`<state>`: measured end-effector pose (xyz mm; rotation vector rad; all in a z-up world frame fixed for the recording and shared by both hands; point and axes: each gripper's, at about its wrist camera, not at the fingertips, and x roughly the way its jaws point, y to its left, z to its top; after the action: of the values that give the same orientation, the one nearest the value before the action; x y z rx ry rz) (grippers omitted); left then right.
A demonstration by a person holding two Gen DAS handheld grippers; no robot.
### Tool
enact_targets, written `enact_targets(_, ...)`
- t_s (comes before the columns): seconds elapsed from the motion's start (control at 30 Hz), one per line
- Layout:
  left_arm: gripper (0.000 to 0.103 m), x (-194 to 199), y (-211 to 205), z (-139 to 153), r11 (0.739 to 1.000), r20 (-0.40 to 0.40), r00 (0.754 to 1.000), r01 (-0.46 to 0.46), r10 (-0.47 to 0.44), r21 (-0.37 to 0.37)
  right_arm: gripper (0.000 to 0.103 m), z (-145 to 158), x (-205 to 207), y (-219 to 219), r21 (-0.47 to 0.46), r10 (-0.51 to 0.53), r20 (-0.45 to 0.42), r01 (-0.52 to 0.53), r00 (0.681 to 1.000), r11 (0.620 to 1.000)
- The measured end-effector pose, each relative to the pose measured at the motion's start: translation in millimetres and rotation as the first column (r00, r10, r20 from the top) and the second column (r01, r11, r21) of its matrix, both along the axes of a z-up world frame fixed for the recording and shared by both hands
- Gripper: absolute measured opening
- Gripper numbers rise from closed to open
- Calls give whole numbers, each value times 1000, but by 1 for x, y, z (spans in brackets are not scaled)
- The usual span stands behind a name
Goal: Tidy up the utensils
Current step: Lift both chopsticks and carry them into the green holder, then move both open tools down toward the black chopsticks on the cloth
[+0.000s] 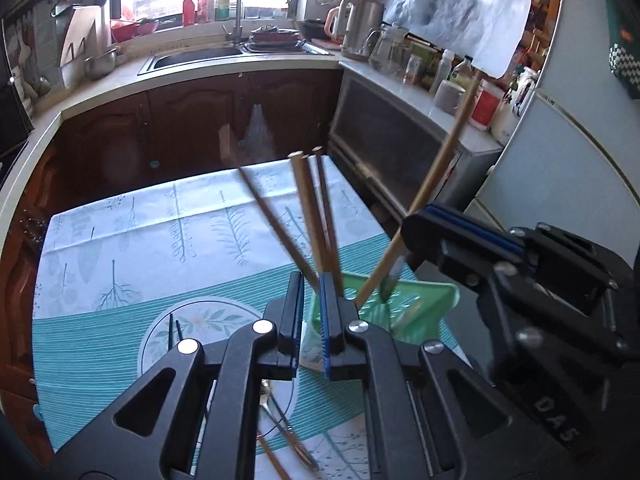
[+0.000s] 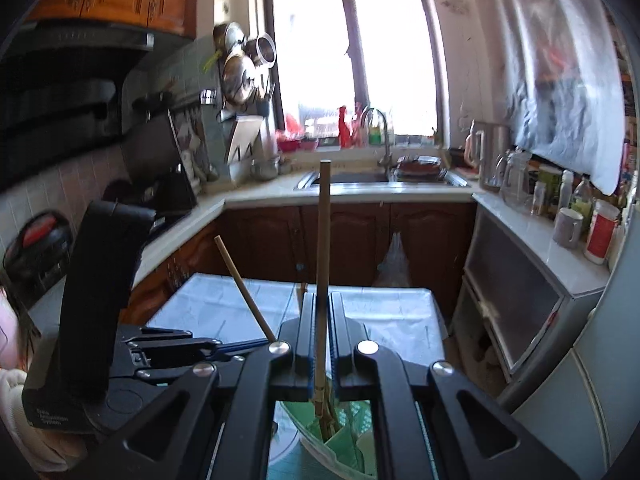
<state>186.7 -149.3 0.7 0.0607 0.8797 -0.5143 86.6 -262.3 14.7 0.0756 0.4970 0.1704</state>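
A green perforated utensil holder (image 1: 404, 308) stands on the table's right side, with several wooden chopsticks (image 1: 310, 216) sticking up out of it. My left gripper (image 1: 310, 300) is narrowly open around the holder's left rim; contact is unclear. My right gripper (image 1: 404, 240) is shut on one long wooden chopstick (image 1: 440, 172), its lower end inside the holder. In the right wrist view that chopstick (image 2: 322, 240) stands upright between the closed fingers (image 2: 322, 320), above the green holder (image 2: 340, 436). Another chopstick (image 2: 244, 284) leans left.
A plate (image 1: 192, 320) with dark chopsticks lies on the teal leaf-print tablecloth (image 1: 140, 240). A fork and a wooden chopstick (image 1: 288, 436) lie near the table's front edge. Dark cabinets, a sink (image 1: 196, 58) and a crowded counter (image 1: 452, 92) surround the table.
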Motion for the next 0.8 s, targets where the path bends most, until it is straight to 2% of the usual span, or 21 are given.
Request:
enact_targets(0.1,7,8,10,-8,1000,-37,999,-12,12,-23,6,-19,17,8,-12,30,-95,-31,995,999)
enact_targets(0.17,11,11,17,-11,999,-52,998,-29,27,-32,6,-27,24,8,-3,30,-128,-31,991,1000)
enact_targets(0.27,14,15,29,-17,997,-69,996,-57,54,-42,12,-35,27,7,25,35,-156,-31,987,999)
enact_targets(0.33,14,14,36,-20,997,-80,995,-70,66,-46,16,-37,27,7,49,43,-162,-36,986,998)
enact_targets(0.5,14,7,55,-29,994,-94,991,-99,94,-48,16,-38,23,4,104,56,-170,-39,984,994)
enact_targets(0.8,14,-12,103,-42,984,-114,980,-170,164,-52,16,-43,10,20,127,87,-189,-63,978,990)
